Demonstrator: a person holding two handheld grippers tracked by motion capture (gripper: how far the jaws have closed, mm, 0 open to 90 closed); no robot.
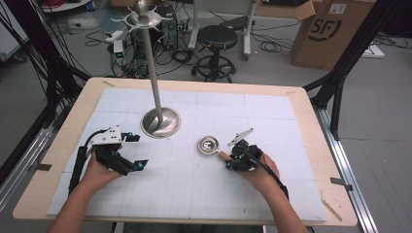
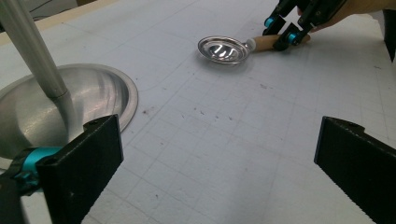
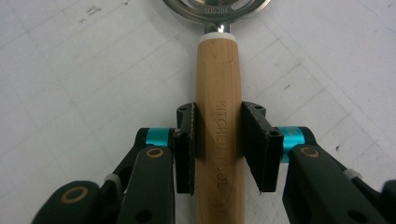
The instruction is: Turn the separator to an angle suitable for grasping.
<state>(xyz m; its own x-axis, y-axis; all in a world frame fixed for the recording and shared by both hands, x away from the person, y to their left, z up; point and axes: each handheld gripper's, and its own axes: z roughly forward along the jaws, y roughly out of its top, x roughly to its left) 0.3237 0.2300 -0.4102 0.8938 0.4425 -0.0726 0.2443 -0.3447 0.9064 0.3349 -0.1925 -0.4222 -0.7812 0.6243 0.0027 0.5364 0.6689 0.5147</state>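
On the white gridded mat, I grip the strainer's wooden handle with the right gripper.

The jaws of my right gripper are clamped on either side of the handle, which lies flat on the mat; the strainer's steel bowl rests just beyond it, right of the stand's round base. My left gripper sits at the mat's left side with its jaws spread wide and nothing between them, well apart from the strainer and near the stand's base, whose pole rises upright.
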